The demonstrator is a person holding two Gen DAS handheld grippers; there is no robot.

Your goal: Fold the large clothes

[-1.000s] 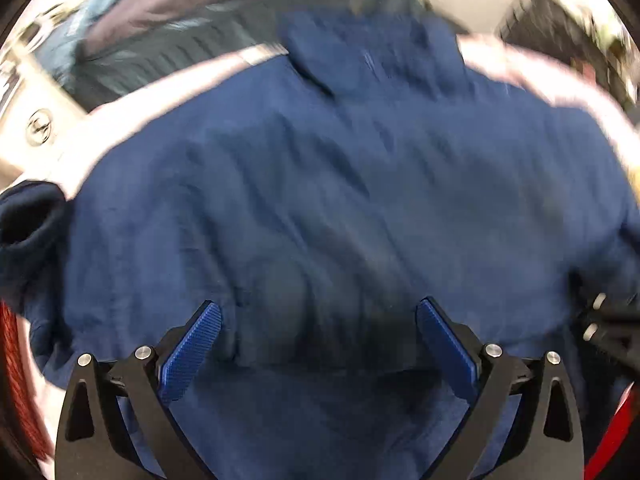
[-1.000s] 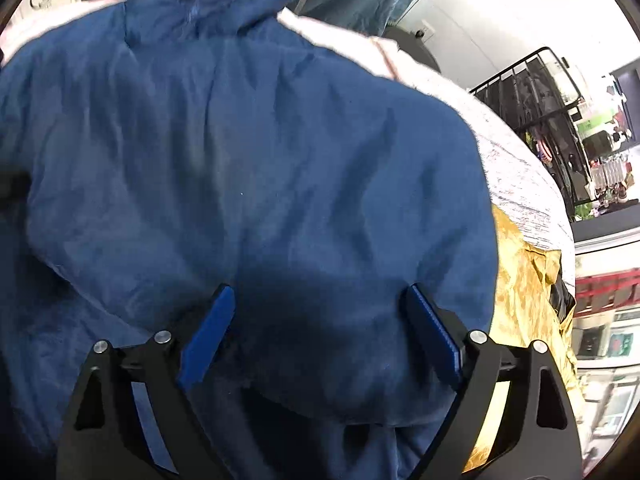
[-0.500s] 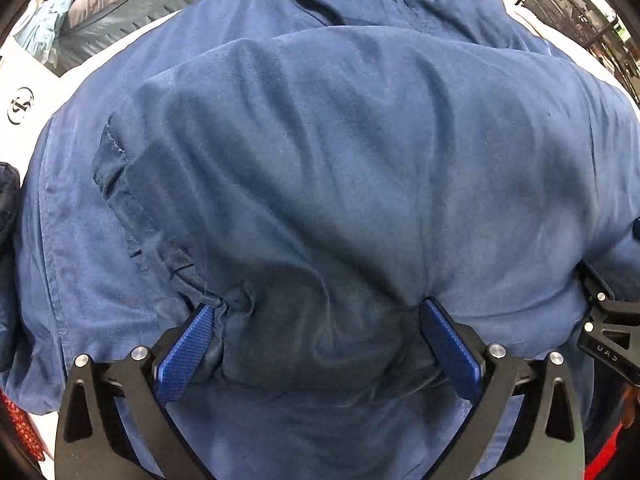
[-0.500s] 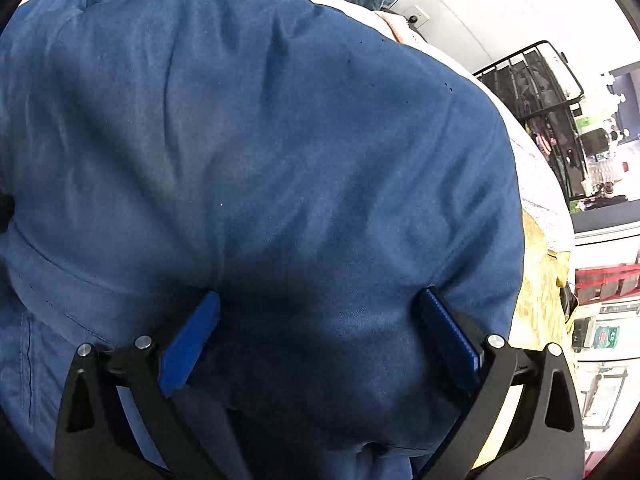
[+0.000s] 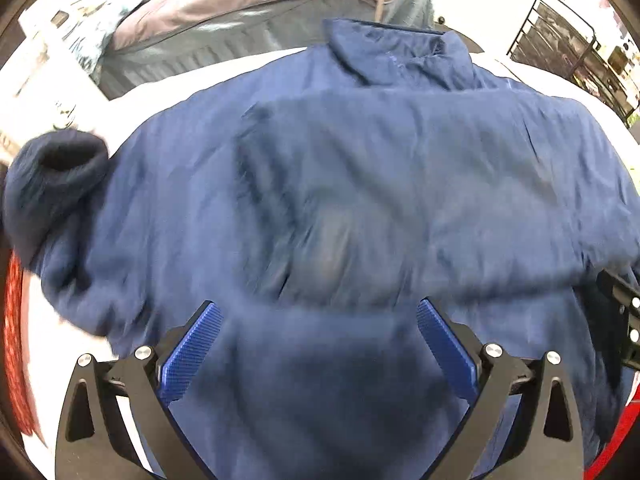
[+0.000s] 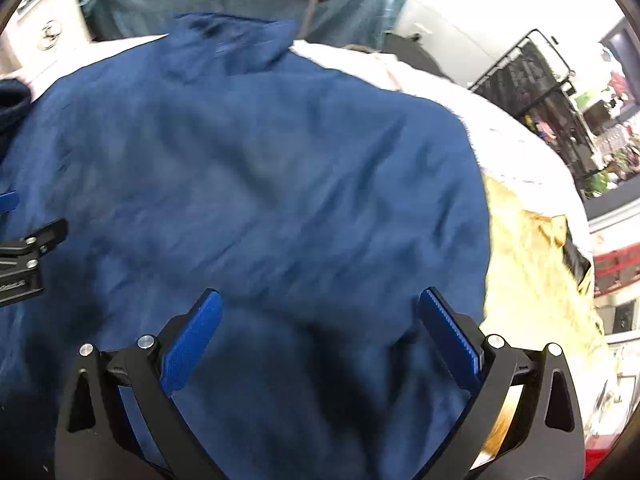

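A large dark blue jacket [image 5: 360,184] lies spread on a white surface, collar [image 5: 400,52] at the far side and a dark cuff [image 5: 56,164] at the left. It fills the right wrist view too [image 6: 260,168]. My left gripper [image 5: 318,320] is open above the near part of the jacket, holding nothing. My right gripper [image 6: 320,312] is open over the jacket's right half, also empty. The left gripper's body shows at the left edge of the right wrist view [image 6: 24,260]. Both views are blurred.
A pile of grey and teal garments [image 5: 248,12] lies beyond the collar. A yellow cloth [image 6: 532,264] lies right of the jacket. A black wire rack [image 6: 532,80] stands at the far right. Red fabric [image 5: 14,340] sits at the left edge.
Both grippers have pulled back and up from the jacket; more of the collar, the white surface and the far pile shows now. Both stay open.
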